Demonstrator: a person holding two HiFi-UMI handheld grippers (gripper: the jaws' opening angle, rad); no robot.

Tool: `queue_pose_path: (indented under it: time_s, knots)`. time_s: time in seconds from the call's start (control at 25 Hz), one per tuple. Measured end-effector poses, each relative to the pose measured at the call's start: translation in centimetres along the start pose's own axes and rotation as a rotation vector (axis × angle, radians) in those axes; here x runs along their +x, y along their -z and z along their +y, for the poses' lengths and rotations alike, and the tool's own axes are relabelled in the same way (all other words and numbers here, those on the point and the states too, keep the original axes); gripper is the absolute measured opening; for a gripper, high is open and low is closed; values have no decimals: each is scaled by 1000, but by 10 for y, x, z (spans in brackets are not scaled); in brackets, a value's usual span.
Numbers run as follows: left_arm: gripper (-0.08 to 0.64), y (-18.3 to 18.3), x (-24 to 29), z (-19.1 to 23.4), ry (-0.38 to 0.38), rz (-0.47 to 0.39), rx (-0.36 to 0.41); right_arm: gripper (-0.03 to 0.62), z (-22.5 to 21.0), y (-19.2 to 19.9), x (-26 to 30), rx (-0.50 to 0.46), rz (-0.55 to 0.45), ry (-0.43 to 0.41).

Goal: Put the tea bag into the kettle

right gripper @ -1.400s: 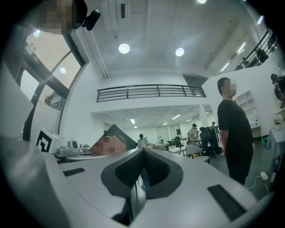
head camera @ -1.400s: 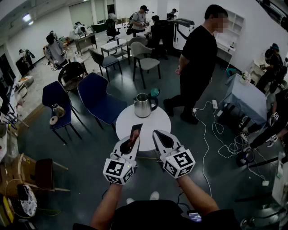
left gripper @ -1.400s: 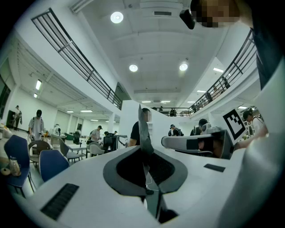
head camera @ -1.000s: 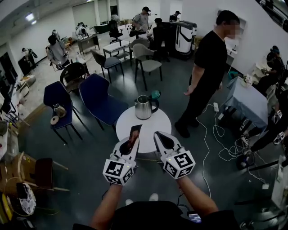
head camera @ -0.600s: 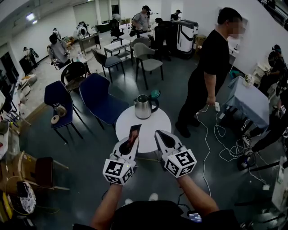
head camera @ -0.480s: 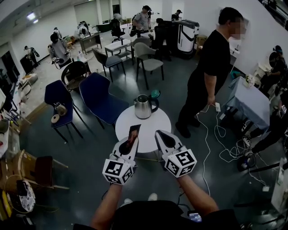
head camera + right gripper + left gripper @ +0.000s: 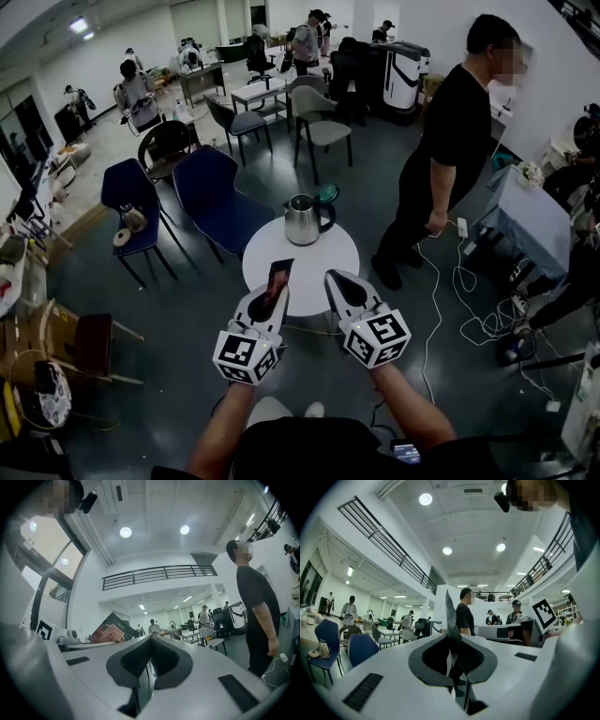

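A person in black clothes (image 7: 448,150) stands at the right of the head view, beside a small round white table (image 7: 314,274) that sits at the middle of the frame on a grey floor. Two dark blue upholstered chairs (image 7: 208,195) stand just left of the table. At the table's far edge, toward the upper middle of the frame, a shiny steel kettle with a black handle (image 7: 302,220) stands upright. Below the table's near edge, two white grippers with marker cubes point toward the kettle, side by side but apart. The left gripper (image 7: 272,295) has its fingers clamped on a flat, dark brown tea bag sachet (image 7: 279,278), which sticks up past the fingertips over the table's near edge, well short of the kettle. In the left gripper view it shows edge-on as a thin blade (image 7: 449,615). The right gripper (image 7: 334,277) has its fingers pressed together on nothing (image 7: 151,641).
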State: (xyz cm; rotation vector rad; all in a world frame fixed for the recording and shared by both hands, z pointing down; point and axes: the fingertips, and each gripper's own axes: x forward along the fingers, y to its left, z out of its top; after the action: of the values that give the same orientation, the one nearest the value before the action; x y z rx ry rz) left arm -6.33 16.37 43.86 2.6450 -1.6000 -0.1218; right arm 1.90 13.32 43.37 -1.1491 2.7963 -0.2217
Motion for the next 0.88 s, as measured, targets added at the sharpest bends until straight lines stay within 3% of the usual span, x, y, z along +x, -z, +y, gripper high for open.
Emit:
queue_pose_path:
  time_s: [0.88]
  knots:
    - [31,8,27,3,-3,-4,-24,20,-28,3,7,-16,6,7]
